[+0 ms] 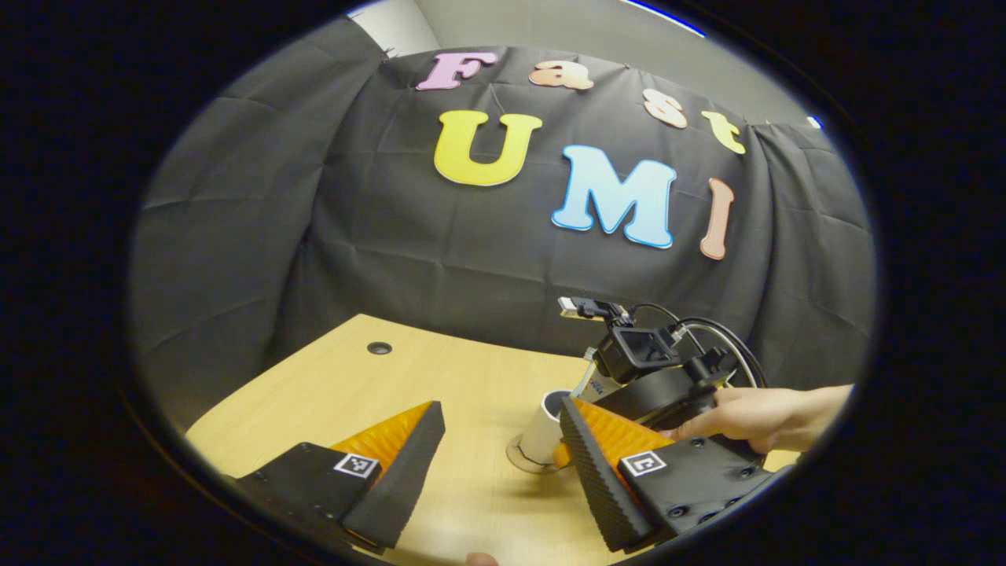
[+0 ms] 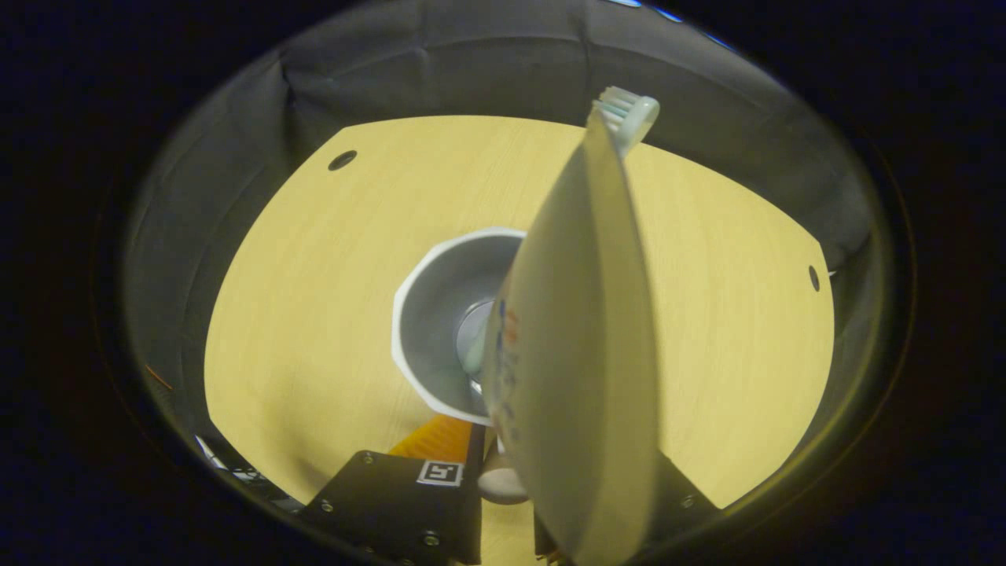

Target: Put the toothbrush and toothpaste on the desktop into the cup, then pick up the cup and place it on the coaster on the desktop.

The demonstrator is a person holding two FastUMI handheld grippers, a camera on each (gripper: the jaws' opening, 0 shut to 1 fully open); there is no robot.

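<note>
The white cup (image 1: 542, 431) stands upright on a round coaster (image 1: 515, 461) on the wooden desktop (image 1: 440, 377). In the right gripper view I look down into the cup (image 2: 436, 314). The toothpaste tube (image 2: 581, 354) and the toothbrush, head (image 2: 629, 114) up, stand inside it. My right gripper (image 2: 503, 440) is shut on the cup's near wall, with the tube hiding one of its fingers. In the left gripper view, the right gripper (image 1: 563, 453) and the hand holding it sit over the cup's right side. My left gripper (image 1: 495, 472) is open in front of the cup, holding nothing.
The desktop has a cable hole (image 1: 379, 347) at its far left, and the right gripper view shows two such holes (image 2: 342, 159) (image 2: 813, 277). Black cloth walls close in the back and sides. Cables run off the right gripper's camera (image 1: 707, 338).
</note>
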